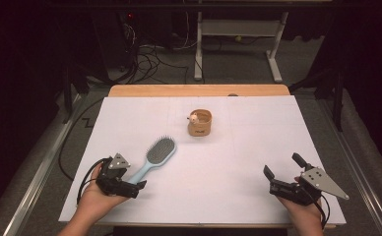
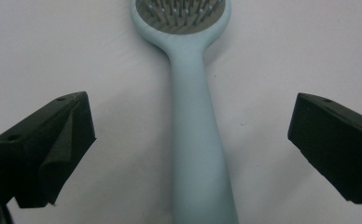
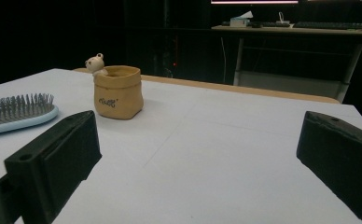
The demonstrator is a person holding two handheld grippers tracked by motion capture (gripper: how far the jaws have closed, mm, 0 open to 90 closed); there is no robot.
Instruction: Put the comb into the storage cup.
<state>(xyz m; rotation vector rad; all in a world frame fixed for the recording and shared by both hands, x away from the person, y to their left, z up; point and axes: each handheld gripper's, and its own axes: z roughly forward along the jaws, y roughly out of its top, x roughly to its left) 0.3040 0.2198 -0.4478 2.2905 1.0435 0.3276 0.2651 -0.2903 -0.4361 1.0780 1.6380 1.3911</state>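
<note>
A light blue hairbrush [image 1: 157, 155] with a grey bristle pad lies bristles-up on the white sheet, its handle pointing toward my left hand. My left gripper [image 1: 136, 186] is at the end of that handle. In the left gripper view the handle [image 2: 195, 140] runs up between the two jaws, which stand wide apart with bare sheet on either side of it. My left gripper [image 2: 193, 114] is open. My right gripper [image 1: 282, 166] rests open at the near right with nothing between its jaws [image 3: 198, 128]. A tan pot [image 1: 200, 123] with a small bear figure on its rim stands mid-table.
The white sheet [image 1: 238, 147] covers a wooden table whose far edge [image 1: 199, 90] shows beyond it. In the right gripper view the pot [image 3: 118, 93] and the brush head [image 3: 16, 114] sit at the left. Cables and a white desk frame [image 1: 238, 44] lie past the table.
</note>
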